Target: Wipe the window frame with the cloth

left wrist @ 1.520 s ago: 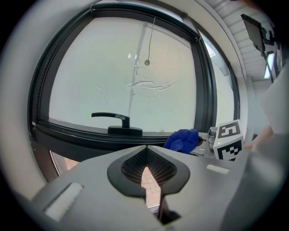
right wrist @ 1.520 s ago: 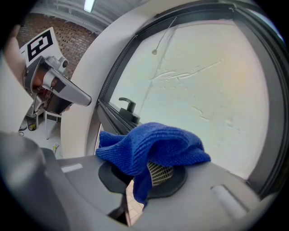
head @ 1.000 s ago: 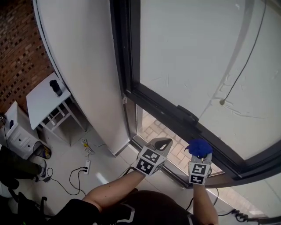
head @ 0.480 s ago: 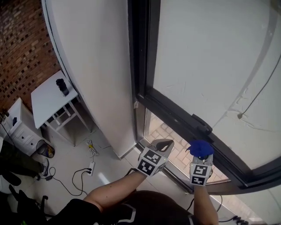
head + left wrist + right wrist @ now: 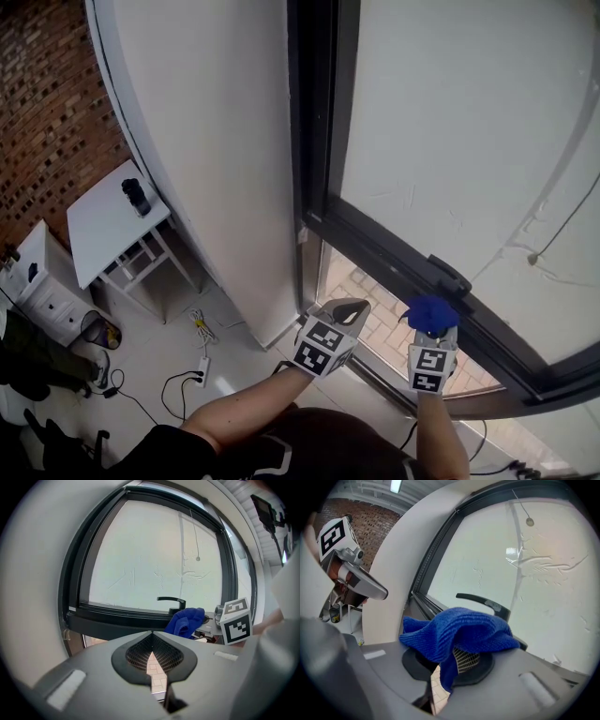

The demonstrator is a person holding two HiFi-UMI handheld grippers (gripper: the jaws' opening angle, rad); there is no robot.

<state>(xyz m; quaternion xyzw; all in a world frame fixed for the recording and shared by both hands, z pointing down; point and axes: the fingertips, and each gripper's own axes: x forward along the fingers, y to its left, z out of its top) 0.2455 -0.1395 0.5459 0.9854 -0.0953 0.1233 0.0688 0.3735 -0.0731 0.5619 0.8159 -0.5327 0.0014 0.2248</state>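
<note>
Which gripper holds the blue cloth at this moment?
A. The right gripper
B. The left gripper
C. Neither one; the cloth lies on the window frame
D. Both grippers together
A: the blue cloth is pinched in the right gripper and drapes over it, while the left gripper has its fingers closed with nothing between them.

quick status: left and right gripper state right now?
Left gripper: closed, nothing between its jaws.
Right gripper: closed, holding the blue cloth.
</note>
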